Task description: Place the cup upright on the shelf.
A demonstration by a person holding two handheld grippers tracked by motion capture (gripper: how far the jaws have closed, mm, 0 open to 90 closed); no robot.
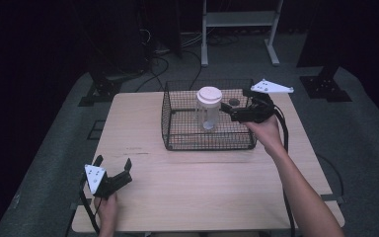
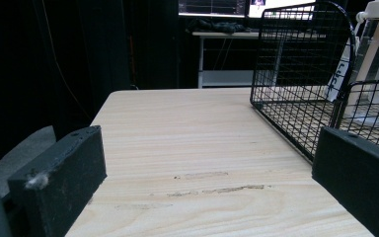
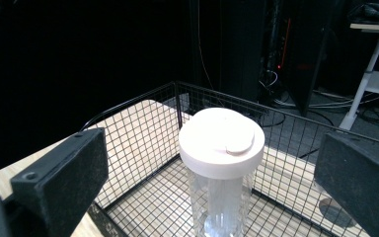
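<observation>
Right claw (image 1: 236, 114) poised at the right side of the wire basket (image 1: 177, 140), reaching in over its rim with both jaws spread wide and nothing between them. The clear jar (image 1: 208, 114) with its white lid (image 3: 221, 141) stands upright inside the basket, directly ahead of this claw and just beyond its jaw tips; in the right gripper view the lid sits centred between the two jaws, an alignment that appears chosen for a grasp at or just below the lid. The jar is not yet touched. Left claw (image 1: 112, 170) rests low on the desk (image 1: 202, 187), well apart from the basket, which lies ahead of it and to its right; its jaws are likewise released and empty, seemingly parked clear of the working arm.
</observation>
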